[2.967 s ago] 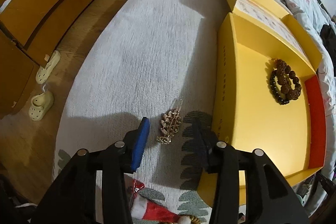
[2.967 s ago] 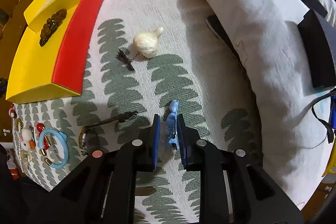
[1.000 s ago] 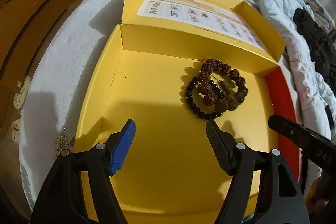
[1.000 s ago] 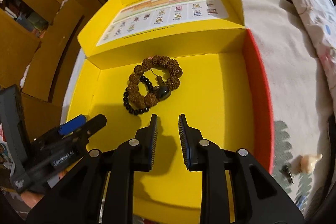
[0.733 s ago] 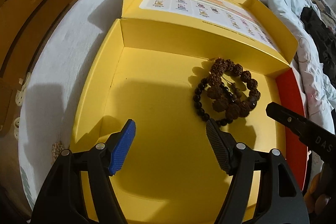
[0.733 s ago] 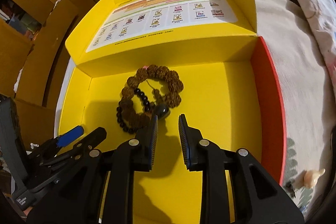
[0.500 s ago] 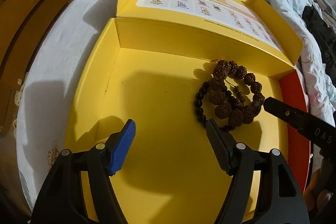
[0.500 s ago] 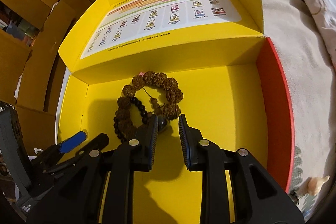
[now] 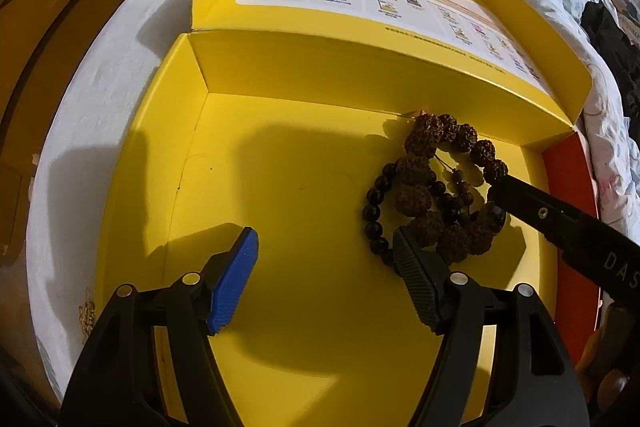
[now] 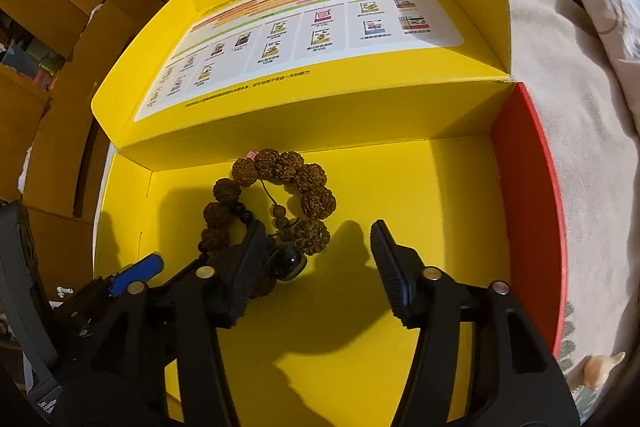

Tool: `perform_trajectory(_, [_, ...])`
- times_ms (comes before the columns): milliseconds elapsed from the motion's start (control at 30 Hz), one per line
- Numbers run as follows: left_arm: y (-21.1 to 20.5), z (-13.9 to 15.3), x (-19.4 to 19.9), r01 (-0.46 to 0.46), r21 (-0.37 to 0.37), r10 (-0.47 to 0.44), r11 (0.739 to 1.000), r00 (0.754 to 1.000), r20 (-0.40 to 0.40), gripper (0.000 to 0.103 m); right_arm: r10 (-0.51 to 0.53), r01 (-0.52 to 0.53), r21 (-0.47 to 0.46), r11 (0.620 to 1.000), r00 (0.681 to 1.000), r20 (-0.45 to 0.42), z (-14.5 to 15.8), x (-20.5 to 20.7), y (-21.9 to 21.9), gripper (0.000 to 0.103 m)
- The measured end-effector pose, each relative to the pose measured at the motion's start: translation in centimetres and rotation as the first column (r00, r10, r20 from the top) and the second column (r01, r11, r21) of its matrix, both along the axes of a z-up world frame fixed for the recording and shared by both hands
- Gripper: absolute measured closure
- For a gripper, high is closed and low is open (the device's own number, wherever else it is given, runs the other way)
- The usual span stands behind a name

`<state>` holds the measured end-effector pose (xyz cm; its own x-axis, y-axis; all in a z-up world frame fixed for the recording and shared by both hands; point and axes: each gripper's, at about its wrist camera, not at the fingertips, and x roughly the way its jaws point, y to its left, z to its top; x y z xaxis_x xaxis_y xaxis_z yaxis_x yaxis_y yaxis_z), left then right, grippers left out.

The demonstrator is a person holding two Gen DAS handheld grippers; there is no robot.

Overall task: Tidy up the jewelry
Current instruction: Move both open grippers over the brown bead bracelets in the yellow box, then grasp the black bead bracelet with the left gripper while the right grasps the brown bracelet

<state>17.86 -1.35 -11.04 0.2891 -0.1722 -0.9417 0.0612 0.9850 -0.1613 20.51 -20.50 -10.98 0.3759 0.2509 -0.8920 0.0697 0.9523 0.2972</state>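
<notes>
Left wrist view: the left gripper (image 9: 322, 277), fingers spread wide and empty, hangs over the yellow box (image 9: 304, 187); the bead bracelets (image 9: 436, 199) lie inside, near its far wall

Right wrist view: the right gripper (image 10: 316, 259), fingers wide apart holding nothing, sits just beside the bead bracelets (image 10: 276, 203) in the yellow box (image 10: 440, 207)

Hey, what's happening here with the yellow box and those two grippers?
A person is sorting jewelry into an open yellow box on a bed, holding a gripper in each hand. A brown beaded bracelet and a black beaded bracelet lie together in the box near its back wall. Both grippers are over the box floor, open and holding nothing. The right gripper sits right at the beads, one finger over them, and the left gripper is beside them.
</notes>
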Motion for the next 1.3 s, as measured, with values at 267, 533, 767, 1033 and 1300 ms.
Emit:
perform_trajectory(267, [-0.5,-0.1,0.6,0.003,0.025,-0.003,1.000,1.000,0.008,0.034,0.019,-0.019,0.001,1.000,1.000,0.001,-0.6,0.1,0.6,0.045])
perform_trajectory(533, [-1.4,-0.3,1.0,0.006,0.066,-0.007,0.998,1.000,0.026,0.039,0.035,-0.036,0.013,0.999,0.999,0.021,-0.8,0.2,0.7,0.068])
perform_trajectory(767, [-1.1,-0.2,1.1,-0.003,0.070,0.000,0.998,1.000,0.030,0.057,0.051,-0.051,0.010,0.999,0.998,0.031,-1.1,0.2,1.3,0.079])
perform_trajectory(1033, [-0.5,-0.2,1.3,0.000,0.050,-0.002,0.999,1.000,0.030,0.089,0.051,-0.052,0.050,0.997,0.998,0.037,-1.1,0.1,1.2,0.082])
perform_trajectory(1300, [0.9,-0.2,1.2,-0.021,-0.036,0.021,0.999,1.000,0.001,0.093,0.035,-0.040,0.111,0.993,0.998,0.048,-0.3,-0.1,0.4,0.082])
